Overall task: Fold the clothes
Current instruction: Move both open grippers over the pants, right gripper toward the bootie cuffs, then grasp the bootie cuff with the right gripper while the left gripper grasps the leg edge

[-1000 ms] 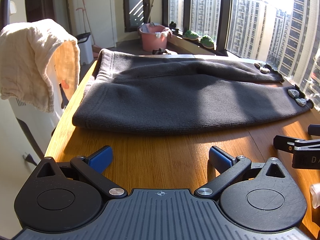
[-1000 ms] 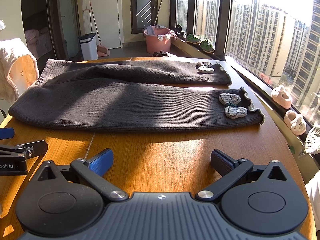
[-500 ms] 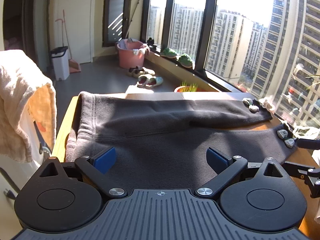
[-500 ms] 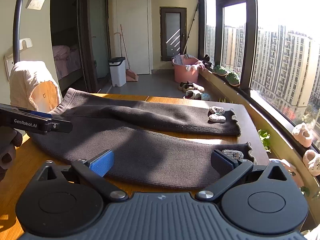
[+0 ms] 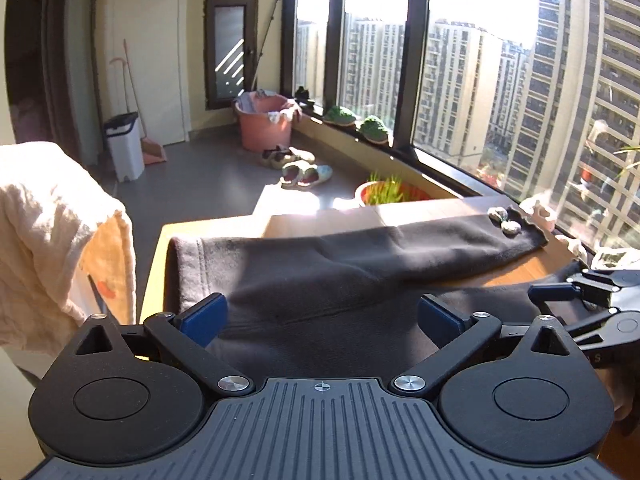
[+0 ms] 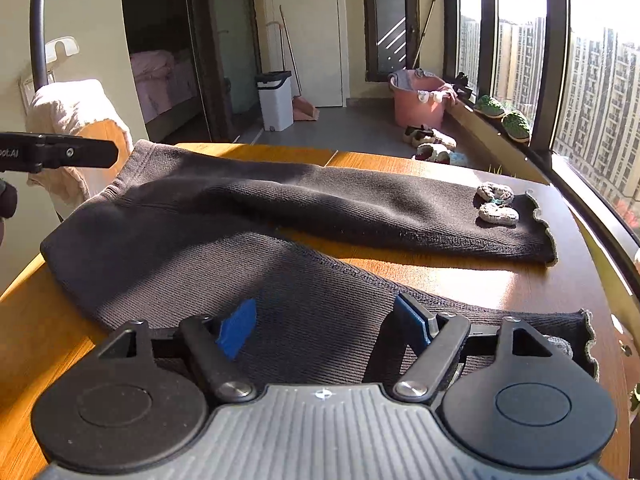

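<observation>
Trousers, dark and knitted, lie spread flat on the desk, legs apart, hems to the right. The left gripper hangs over the waist end, its jaws opening to full width, with cloth below and nothing pinched. The right gripper sits over the near leg, its jaws closing, with fabric between the pads but not yet clamped.

Trousers lie spread on the table, waistband to the left, two legs running right, the far leg behind the near one. A draped cloth hangs left of the table; a bucket stands on the floor behind.
</observation>
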`<state>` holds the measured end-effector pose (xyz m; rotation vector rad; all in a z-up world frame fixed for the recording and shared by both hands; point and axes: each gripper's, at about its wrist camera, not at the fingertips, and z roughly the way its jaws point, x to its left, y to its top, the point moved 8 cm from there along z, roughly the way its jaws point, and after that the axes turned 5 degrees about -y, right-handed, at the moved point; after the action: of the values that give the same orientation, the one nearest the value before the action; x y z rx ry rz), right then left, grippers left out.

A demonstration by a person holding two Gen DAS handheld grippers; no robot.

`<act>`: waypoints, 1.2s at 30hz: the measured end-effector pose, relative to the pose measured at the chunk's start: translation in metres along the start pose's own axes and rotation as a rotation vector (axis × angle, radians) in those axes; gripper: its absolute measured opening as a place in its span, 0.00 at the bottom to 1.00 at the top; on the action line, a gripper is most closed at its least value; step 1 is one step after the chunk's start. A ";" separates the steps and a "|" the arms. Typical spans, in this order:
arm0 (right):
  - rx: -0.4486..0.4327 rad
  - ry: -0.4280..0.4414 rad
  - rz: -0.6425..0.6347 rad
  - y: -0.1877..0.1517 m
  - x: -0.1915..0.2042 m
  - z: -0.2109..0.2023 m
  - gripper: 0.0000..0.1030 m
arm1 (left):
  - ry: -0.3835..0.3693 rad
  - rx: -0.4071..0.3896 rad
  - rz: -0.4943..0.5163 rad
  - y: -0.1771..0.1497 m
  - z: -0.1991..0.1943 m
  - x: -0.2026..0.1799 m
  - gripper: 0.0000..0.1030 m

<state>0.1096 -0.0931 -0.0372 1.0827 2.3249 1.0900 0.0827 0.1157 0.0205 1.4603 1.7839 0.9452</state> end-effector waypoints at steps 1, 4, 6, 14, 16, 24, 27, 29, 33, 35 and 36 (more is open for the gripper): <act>0.001 -0.002 -0.003 0.001 0.000 0.000 0.76 | 0.057 -0.006 0.003 0.012 0.011 0.007 1.00; 0.001 -0.001 -0.018 0.001 0.002 0.001 0.76 | 0.144 0.079 -0.026 0.022 0.065 0.030 1.00; 0.002 -0.006 -0.022 0.001 0.002 0.001 0.76 | 0.167 0.141 -0.044 0.019 0.091 0.043 1.00; 0.013 -0.029 -0.030 0.003 0.012 0.005 0.85 | 0.156 0.168 -0.128 0.002 0.104 0.064 0.58; 0.015 -0.028 -0.030 0.004 0.012 0.006 0.87 | 0.154 0.144 -0.108 0.002 0.095 0.067 0.21; -0.049 -0.076 0.029 0.032 -0.019 0.000 0.62 | 0.115 0.091 -0.060 0.004 0.061 0.068 0.09; -0.051 -0.158 0.140 0.061 -0.071 0.009 0.37 | 0.105 0.091 -0.056 0.002 0.060 0.068 0.10; -0.037 -0.243 0.143 0.071 -0.101 0.026 0.37 | 0.108 0.093 -0.078 0.002 0.061 0.071 0.16; 0.008 -0.344 0.216 0.078 -0.151 0.058 0.42 | 0.134 0.118 -0.149 -0.004 0.072 0.083 0.51; 0.029 -0.326 0.282 0.075 -0.164 0.070 0.49 | 0.124 0.125 -0.163 -0.007 0.075 0.085 0.58; 0.040 -0.318 0.310 0.073 -0.168 0.076 0.53 | 0.112 0.127 -0.158 -0.008 0.077 0.085 0.65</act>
<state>0.2984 -0.1541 -0.0304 1.5467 1.9808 0.8951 0.1270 0.2087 -0.0306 1.3415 2.0413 0.8605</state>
